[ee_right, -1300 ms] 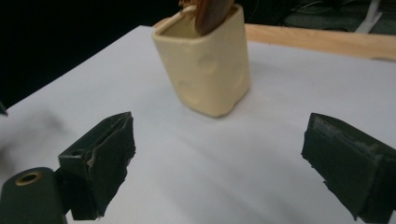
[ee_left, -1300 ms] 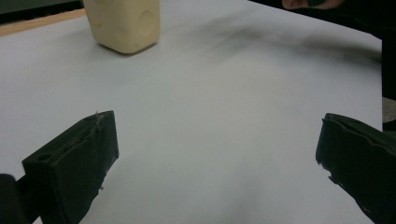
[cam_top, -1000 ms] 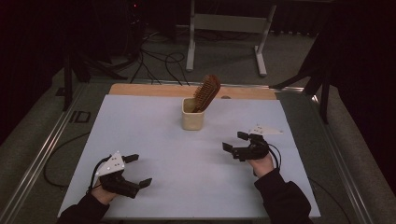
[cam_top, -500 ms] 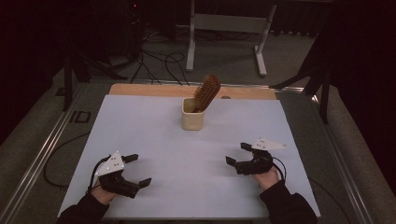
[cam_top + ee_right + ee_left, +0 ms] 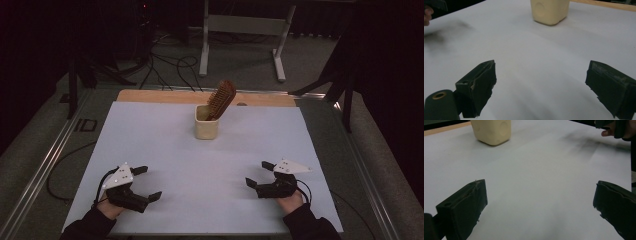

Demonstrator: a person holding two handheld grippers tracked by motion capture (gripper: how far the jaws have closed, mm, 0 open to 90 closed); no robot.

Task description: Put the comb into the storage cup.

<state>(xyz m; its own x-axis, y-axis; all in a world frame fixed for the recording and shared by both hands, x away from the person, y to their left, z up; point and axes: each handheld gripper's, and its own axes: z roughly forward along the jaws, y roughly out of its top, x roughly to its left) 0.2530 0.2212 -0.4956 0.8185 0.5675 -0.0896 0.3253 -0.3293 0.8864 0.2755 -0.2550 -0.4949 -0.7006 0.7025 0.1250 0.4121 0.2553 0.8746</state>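
Left gripper (image 5: 146, 183), right gripper (image 5: 260, 173): jaws apart, empty. One cup (image 5: 206, 128), one brush (image 5: 222, 98) inside.

Matt white sheet (image 5: 165, 145), paper-like and smooth, over a wooden board (image 5: 150, 96) with a dull pale-brown edge. Cream cup (image 5: 206, 123), smooth with a soft sheen, probably plastic. Brown brush (image 5: 222, 99), wood-toned, ribbed or bristled on one face; too small to tell which. Black jaw pads, matt and rubbery, frayed at the edges. Grey plate (image 5: 119, 175), flat and matt.
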